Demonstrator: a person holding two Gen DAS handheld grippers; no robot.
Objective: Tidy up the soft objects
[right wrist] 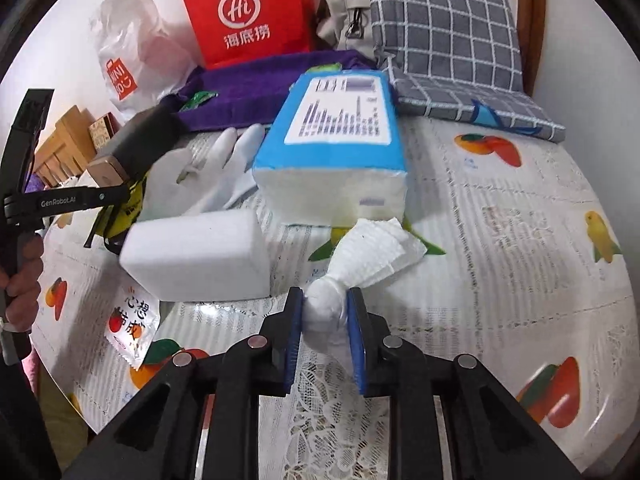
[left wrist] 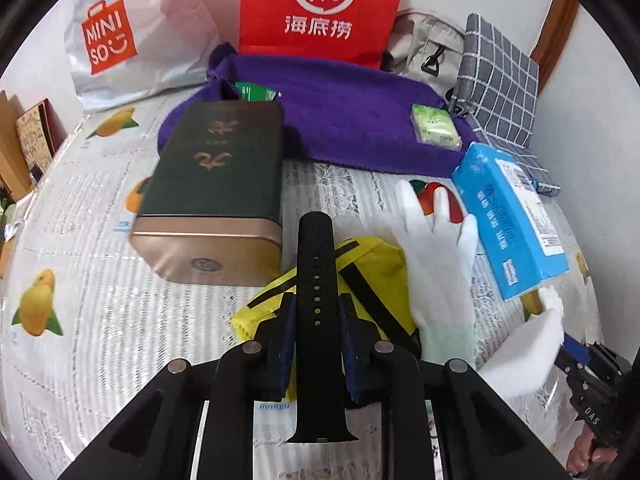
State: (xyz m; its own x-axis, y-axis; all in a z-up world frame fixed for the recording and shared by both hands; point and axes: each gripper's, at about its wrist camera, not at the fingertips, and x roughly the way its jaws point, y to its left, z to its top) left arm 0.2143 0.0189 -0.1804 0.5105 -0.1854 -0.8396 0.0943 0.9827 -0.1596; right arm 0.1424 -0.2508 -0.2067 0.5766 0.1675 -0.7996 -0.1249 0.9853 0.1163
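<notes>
My left gripper [left wrist: 316, 310] is shut on a black silicone watch strap [left wrist: 317, 280], held lengthwise above a yellow cloth bag [left wrist: 372, 268]. A white glove [left wrist: 436, 264] lies just right of it, and it shows in the right wrist view [right wrist: 208, 168]. My right gripper [right wrist: 325, 306] is shut on a twisted white tissue [right wrist: 360, 256], just above the table. A white sponge block [right wrist: 196, 256] lies to its left; it also shows in the left wrist view [left wrist: 520, 356]. A blue tissue pack [right wrist: 332, 152] lies ahead of it, also in the left wrist view [left wrist: 512, 220].
A dark green tin [left wrist: 216, 192] lies left of centre. A purple towel [left wrist: 352, 120] with a green packet [left wrist: 436, 124] lies behind. A red paper bag [left wrist: 320, 8], a Miniso bag [left wrist: 120, 36], a beige bag [left wrist: 428, 40] and a grey checked cushion [right wrist: 444, 36] line the back. A sachet [right wrist: 132, 324] lies near the front.
</notes>
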